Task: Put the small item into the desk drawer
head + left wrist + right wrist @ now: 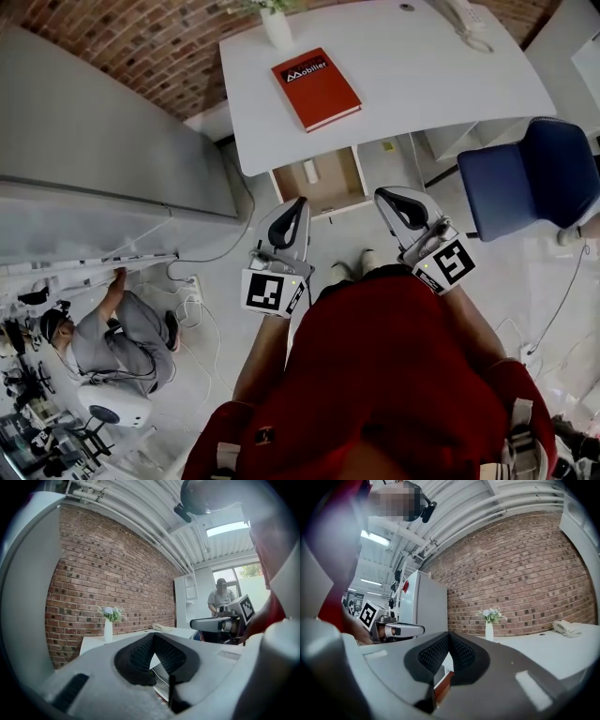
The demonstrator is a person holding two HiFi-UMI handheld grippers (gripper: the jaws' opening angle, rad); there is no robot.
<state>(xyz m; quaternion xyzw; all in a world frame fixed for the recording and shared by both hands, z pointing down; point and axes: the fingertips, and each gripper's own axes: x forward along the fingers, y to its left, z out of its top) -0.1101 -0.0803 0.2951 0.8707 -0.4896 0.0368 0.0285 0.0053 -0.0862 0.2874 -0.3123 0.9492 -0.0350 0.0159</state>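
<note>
At the far left, a person (108,342) sits low on the floor beside a long grey cabinet (94,141). Next comes the left gripper (302,201), held in front of the wearer's red top and aimed toward the white counter (422,75). In the left gripper view its black ribbed fingers (138,656) are pressed together at the tips with nothing between them. Just beyond that gripper, under the counter's front edge, the drawer (339,178) stands pulled open. A small item (310,172), pale and upright-looking, sits inside it near the left side, but it is too small to tell what it is. On the counter above are a white vase (277,26) with greenery at the back edge, a red book (316,88) lying flat over the drawer, and a pale telephone (462,17) at the far right corner. The right gripper (379,195) is held level with the left one, well apart from it and just right of the drawer. In the right gripper view its fingers (429,656) are also closed tip to tip and hold nothing. A blue chair (530,178) stands at the far right, beside the counter.
</note>
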